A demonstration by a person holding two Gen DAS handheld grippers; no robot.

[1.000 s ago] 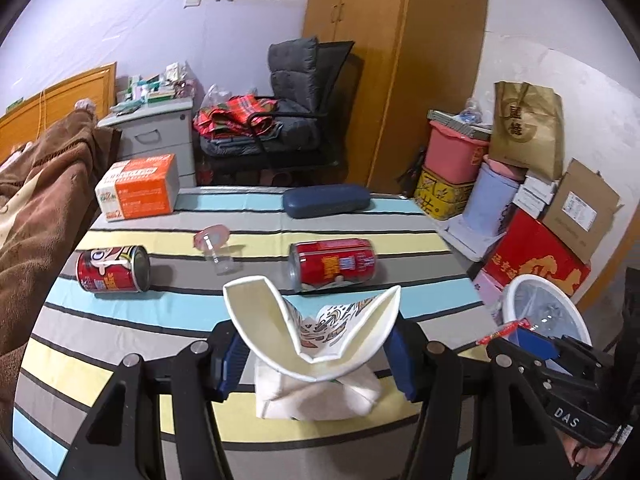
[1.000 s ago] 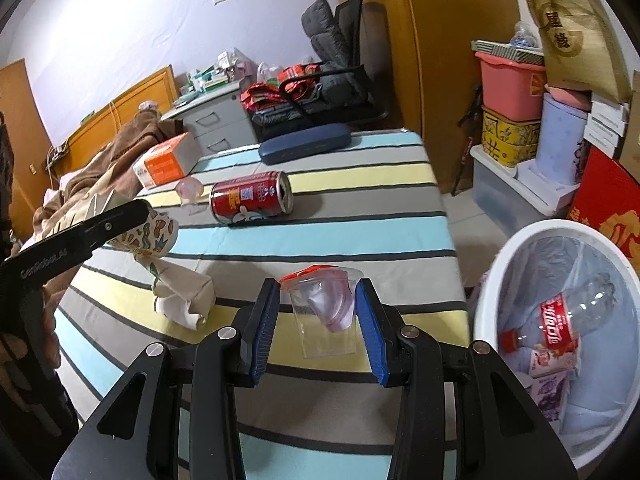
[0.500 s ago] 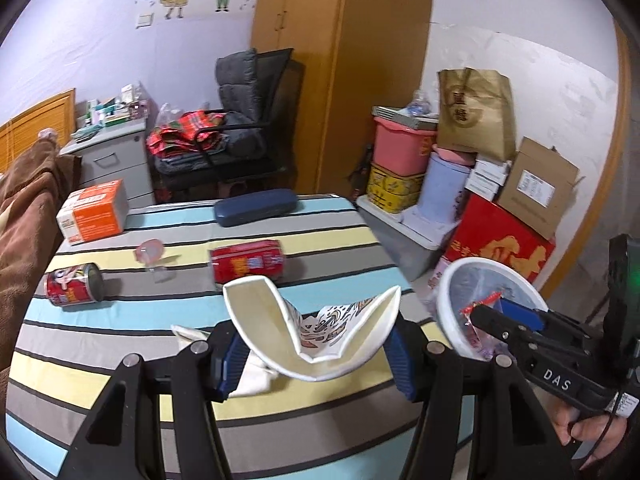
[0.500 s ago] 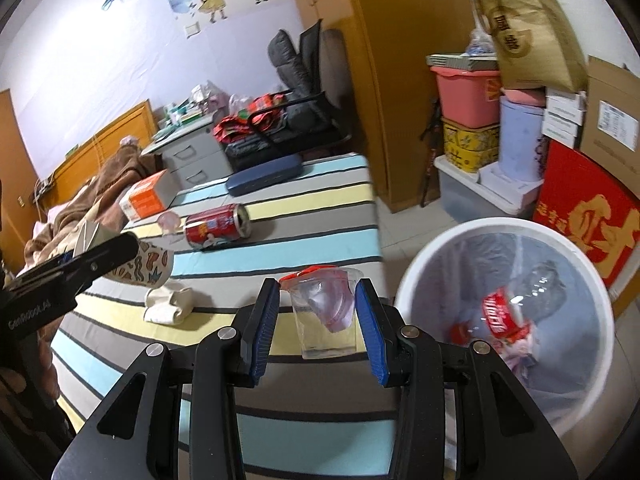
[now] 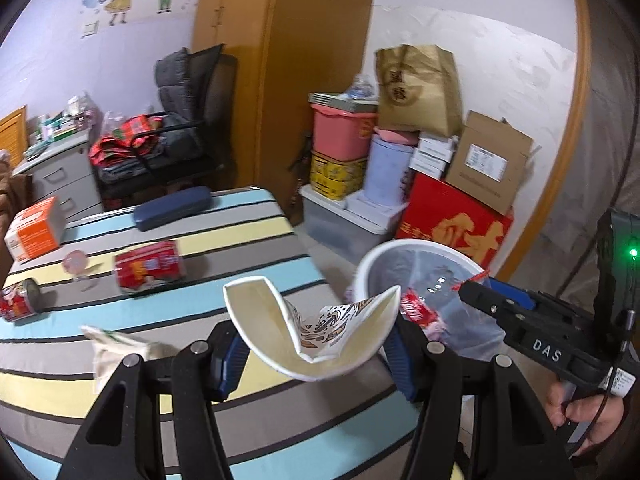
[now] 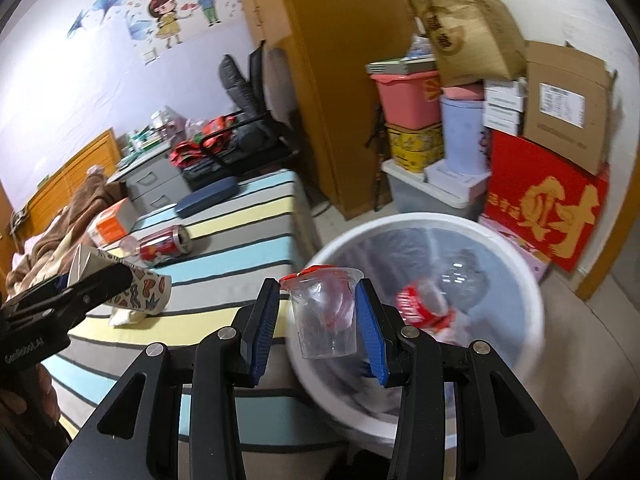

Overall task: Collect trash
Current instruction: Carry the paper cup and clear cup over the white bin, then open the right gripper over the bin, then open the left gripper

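Left tongs [image 5: 316,350], lower centre of their frame, clamp a squashed paper cup [image 5: 312,332] over the striped desk [image 5: 248,240] edge. Right tongs [image 6: 320,320] clamp a clear plastic cup [image 6: 326,316] above the white bin [image 6: 532,308], centre right.

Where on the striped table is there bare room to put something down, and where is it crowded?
Bare: the striped table near its bin-side edge, right of the red can and below the blue case. Crowded: the far left, where the orange box, second can and crumpled tissue lie.
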